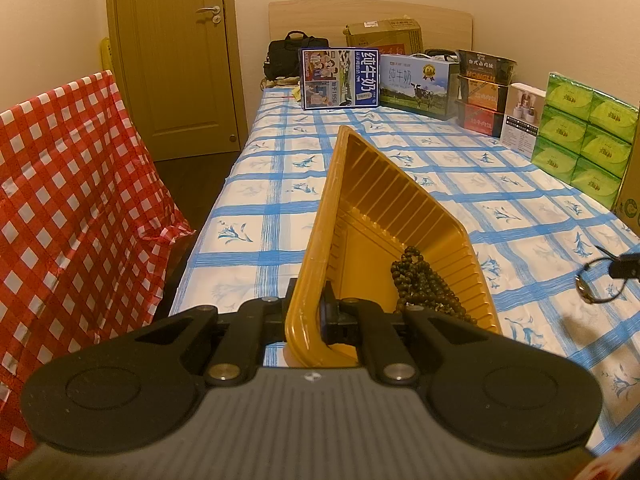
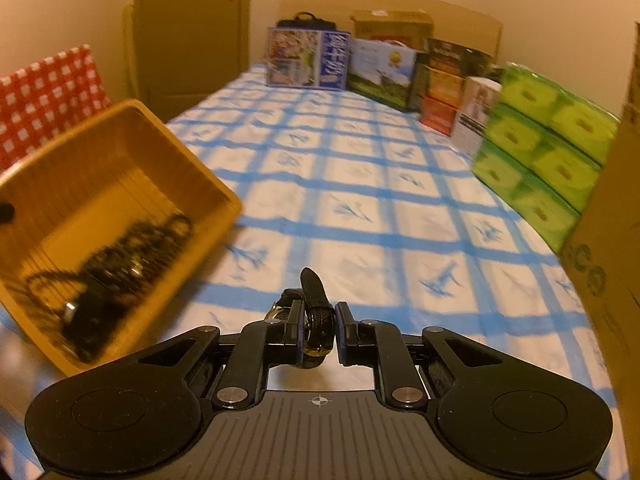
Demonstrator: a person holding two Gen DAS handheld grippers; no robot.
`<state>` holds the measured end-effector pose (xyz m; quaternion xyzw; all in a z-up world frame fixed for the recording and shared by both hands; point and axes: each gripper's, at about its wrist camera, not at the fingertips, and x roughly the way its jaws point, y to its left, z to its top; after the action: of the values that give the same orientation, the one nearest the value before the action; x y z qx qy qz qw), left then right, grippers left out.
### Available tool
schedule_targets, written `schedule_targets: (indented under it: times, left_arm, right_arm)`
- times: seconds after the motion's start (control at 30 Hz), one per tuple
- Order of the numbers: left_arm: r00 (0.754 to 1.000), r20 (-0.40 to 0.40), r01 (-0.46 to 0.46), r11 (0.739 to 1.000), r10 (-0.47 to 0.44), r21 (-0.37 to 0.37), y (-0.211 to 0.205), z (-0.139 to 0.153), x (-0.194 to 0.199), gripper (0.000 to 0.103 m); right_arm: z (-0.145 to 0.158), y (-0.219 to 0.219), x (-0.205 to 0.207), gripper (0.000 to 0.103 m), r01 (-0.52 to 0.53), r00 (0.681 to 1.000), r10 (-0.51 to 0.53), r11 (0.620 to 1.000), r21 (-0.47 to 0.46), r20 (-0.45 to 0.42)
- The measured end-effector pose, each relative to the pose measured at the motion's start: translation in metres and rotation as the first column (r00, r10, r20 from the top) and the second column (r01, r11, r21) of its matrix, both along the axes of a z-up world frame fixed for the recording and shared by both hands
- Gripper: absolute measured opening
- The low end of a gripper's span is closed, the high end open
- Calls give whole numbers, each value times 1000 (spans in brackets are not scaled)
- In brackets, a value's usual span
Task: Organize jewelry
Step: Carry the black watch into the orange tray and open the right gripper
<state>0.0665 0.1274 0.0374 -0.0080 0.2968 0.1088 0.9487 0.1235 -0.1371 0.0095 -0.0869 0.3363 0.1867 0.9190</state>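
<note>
My left gripper [image 1: 308, 312] is shut on the rim of a yellow plastic tray [image 1: 384, 216] and holds it tilted above the bed. A dark bead necklace [image 1: 424, 284] lies in the tray's low corner. In the right wrist view the tray [image 2: 152, 128] is at the left, tilted, with blurred dark jewelry [image 2: 120, 264] inside. My right gripper [image 2: 318, 328] is shut on a black-strap watch [image 2: 316, 320] with a gold case, right of the tray. In the left wrist view that watch [image 1: 592, 284] hangs at the far right edge.
The bed has a blue-checked white sheet [image 1: 400, 152]. Milk cartons [image 1: 340, 78], noodle boxes [image 1: 484, 88] and green tissue packs [image 1: 580, 136] line the far and right sides. A red-checked cloth [image 1: 72, 200] covers something left of the bed. A door [image 1: 180, 56] stands behind.
</note>
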Motion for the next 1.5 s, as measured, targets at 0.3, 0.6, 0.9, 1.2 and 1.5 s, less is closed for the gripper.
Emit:
schedule_targets:
  times: [0.3, 0.6, 0.9, 1.2, 1.5]
  left_arm:
    - [1000, 0, 0, 1000, 0, 1, 0, 0, 0, 7]
    - [1000, 0, -1, 1000, 1, 1, -1, 0, 0, 7]
    - [1000, 0, 0, 1000, 0, 2, -1, 0, 0, 7]
    - [1000, 0, 0, 1000, 0, 2, -1, 0, 0, 7]
    - [1000, 0, 0, 1000, 0, 1, -1, 0, 0, 7]
  right_arm:
    - [18, 55, 7, 15, -115, 993, 114, 991, 74, 21]
    - [27, 96, 12, 15, -199, 980, 195, 975, 98, 41]
    - [22, 120, 14, 15, -239, 971, 237, 965, 106, 27]
    - [16, 135, 16, 15, -262, 965, 264, 958, 119, -1]
    - [12, 139, 18, 15, -261, 964, 265, 958, 117, -14]
